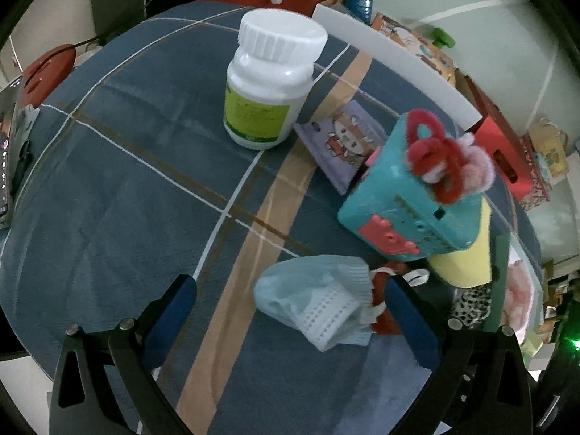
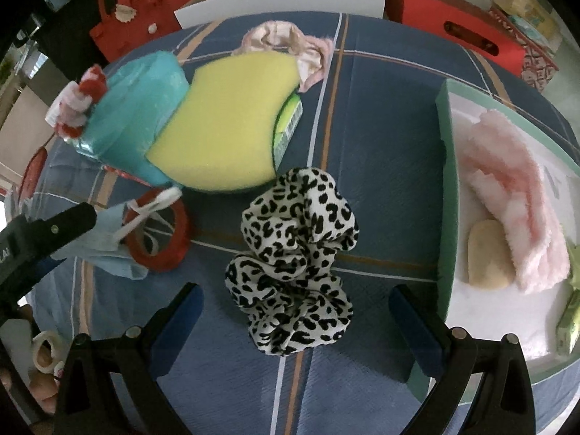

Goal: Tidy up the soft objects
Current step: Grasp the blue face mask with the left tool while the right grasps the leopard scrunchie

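Note:
A crumpled light blue face mask [image 1: 319, 302] lies on the blue plaid cloth between the fingers of my open left gripper [image 1: 290, 291]; it also shows in the right wrist view [image 2: 105, 243]. A leopard-print scrunchie [image 2: 293, 261] lies between the fingers of my open right gripper [image 2: 295, 302]. A green box lid [image 2: 444, 188] to the right holds a pink fluffy cloth [image 2: 514, 195] and a beige soft piece [image 2: 485, 253]. A yellow sponge [image 2: 224, 123] leans on a teal toy [image 2: 134, 108]. A pink satin scrunchie [image 2: 286, 41] lies behind it.
A white pill bottle [image 1: 270, 76] stands at the far middle. A purple card pack [image 1: 340, 141] lies beside the teal toy [image 1: 409, 195]. A red ring [image 2: 163, 232] lies by the mask. Red boxes [image 2: 453, 18] and a white board [image 1: 395, 61] edge the table.

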### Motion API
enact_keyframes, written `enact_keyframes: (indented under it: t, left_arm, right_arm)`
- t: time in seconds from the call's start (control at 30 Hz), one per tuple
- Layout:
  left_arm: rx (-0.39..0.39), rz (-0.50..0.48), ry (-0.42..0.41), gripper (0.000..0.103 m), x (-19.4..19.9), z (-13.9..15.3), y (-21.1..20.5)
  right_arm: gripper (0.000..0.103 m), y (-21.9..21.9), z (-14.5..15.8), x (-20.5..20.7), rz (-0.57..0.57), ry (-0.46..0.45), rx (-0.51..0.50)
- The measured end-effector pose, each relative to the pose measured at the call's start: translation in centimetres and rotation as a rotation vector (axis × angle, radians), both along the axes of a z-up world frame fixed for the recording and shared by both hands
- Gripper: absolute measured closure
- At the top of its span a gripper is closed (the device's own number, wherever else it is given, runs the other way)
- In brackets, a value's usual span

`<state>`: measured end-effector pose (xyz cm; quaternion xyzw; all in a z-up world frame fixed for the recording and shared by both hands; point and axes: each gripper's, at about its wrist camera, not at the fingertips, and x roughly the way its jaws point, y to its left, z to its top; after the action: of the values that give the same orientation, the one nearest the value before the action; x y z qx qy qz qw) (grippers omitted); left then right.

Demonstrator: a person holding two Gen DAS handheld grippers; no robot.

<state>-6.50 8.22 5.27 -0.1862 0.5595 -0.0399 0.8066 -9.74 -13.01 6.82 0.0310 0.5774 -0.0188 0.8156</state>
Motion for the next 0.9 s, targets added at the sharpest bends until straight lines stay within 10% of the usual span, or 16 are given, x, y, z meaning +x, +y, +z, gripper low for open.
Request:
enact_keyframes:
  t: [0.3,0.73,0.9]
  left_arm:
    - [-0.014,-0.016,0.051,0.005,0.2,-1.3,-0.2]
    - [-0.135,-0.04,0.043,0.069,-0.1,-1.0,-0.4]
    - [-0.149,-0.027,0.021,0.075,0.1,-0.6,-0.5]
  right_arm:
    - [0.0,0.3,-2.3,1.9,-0.001,0.033,-0.027]
    - [0.002,0.1,-2.4,2.1,0.007,0.003,-0.042]
    - [0.019,0.9,-1.9,2.0,0.031,-0.01,-0.06]
